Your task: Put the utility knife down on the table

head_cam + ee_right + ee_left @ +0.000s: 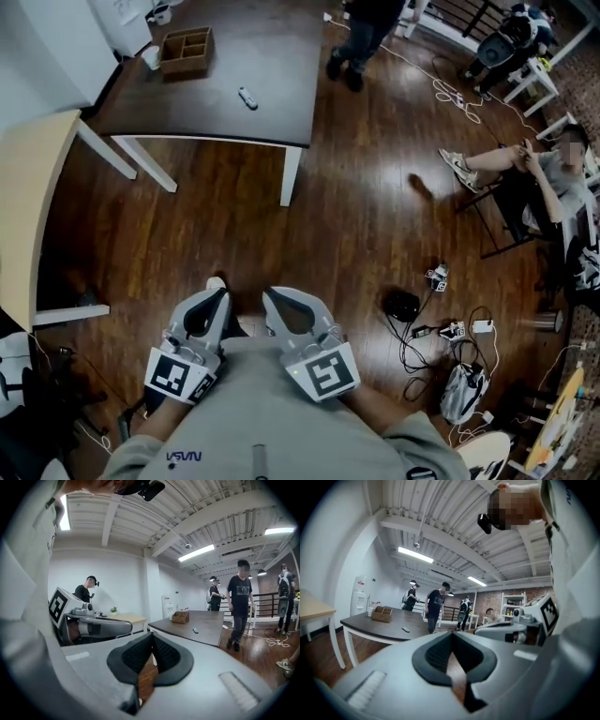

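One utility knife (247, 98) — one dark table (281, 56)

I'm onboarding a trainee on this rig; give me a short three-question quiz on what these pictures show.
1. True or false: the left tongs hold the utility knife.
2. What shares the dark table with the knife? A) wooden box B) laptop C) kettle
3. Fill in: the right tongs are ____.
Key: 1 false, it lies on the table; 2 A; 3 shut, empty.
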The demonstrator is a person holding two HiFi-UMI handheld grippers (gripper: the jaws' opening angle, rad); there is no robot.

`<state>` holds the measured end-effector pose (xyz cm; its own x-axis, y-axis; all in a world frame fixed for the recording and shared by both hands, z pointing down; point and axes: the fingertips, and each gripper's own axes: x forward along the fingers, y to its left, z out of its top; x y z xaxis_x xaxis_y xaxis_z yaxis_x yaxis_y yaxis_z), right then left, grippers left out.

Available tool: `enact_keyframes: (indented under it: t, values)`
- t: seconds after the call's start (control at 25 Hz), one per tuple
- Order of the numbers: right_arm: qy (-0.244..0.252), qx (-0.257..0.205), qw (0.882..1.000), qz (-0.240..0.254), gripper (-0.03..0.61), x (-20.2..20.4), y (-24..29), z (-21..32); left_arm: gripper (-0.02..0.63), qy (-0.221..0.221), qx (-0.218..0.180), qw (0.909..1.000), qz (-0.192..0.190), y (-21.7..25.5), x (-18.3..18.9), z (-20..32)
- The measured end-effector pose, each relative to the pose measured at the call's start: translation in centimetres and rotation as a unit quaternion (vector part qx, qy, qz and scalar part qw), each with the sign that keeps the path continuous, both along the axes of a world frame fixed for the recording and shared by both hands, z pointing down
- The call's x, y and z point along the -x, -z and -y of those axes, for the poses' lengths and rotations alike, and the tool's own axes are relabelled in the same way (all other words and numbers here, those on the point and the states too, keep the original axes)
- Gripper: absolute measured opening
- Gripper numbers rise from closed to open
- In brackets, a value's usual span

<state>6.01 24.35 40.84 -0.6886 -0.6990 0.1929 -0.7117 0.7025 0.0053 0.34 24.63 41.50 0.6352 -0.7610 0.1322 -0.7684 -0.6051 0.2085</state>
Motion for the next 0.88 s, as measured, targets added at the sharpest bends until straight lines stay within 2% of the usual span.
enact_keyframes:
  t: [0.36,0.52,0.8,0.88]
  values:
    - [0.024,0.002,0.999,0.020,-0.002,0.0,0.2,-1.5,0.002,0.042,0.000,0.9991,-0.003,0.1,0.0,-2.1]
    - [0.032,0.002,0.999,0.021,-0.002,0.1,0.0,-2.1,0.002,0.051,-0.016,0.9984,0.017,-0.7,0.9,-3.0]
    - [0.028,0.001,0.999,0.018,-0.002,0.3,-0.1,-1.7,0.002,0.079,-0.007,0.9968,-0.002,0.0,1.7,-2.4]
    - [0.026,-0.001,0.999,0.020,-0.002,0.5,-0.1,-1.6,0.002,0.081,-0.007,0.9967,0.003,-0.4,2.1,-2.3]
